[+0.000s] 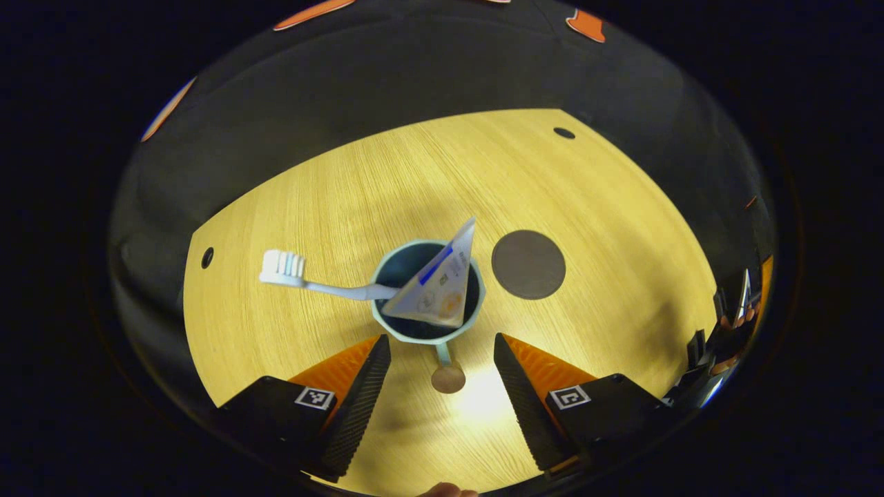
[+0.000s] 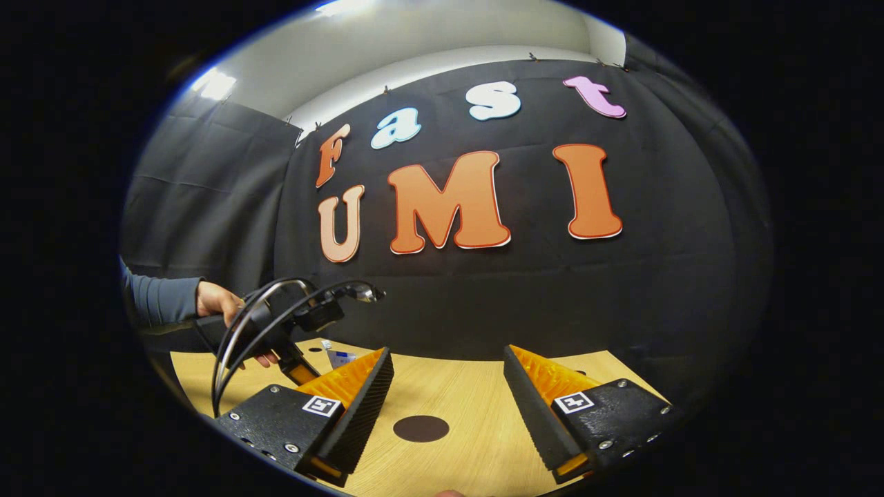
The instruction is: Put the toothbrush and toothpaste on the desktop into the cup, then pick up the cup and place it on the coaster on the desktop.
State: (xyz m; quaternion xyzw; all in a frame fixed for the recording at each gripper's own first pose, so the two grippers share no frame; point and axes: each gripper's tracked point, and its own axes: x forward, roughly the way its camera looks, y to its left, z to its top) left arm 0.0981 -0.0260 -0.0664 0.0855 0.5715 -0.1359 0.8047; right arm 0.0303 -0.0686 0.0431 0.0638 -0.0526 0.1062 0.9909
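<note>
A pale teal cup [image 1: 389, 326] stands on the wooden desktop [image 1: 359, 200]. A white toothbrush [image 1: 324, 288] leans out of it to the left, bristle head up. A white toothpaste tube [image 1: 438, 283] stands tilted inside it. The cup's handle [image 1: 443, 355], ending in a wooden knob, points toward my left gripper [image 1: 440, 338], which hovers open just above, a finger on each side of the handle. A dark round coaster [image 1: 528, 264] lies just right of the cup. My right gripper [image 2: 447, 351] is open and holds nothing, low over the desktop with the coaster [image 2: 421, 428] ahead of it.
Black cloth walls close in the desk at the back and sides. Two small dark holes [image 1: 207, 257] [image 1: 563, 132] sit near the desk's edges. In the right gripper view a sleeved hand [image 2: 217, 304] holds the other gripper, with looping cables [image 2: 276, 293].
</note>
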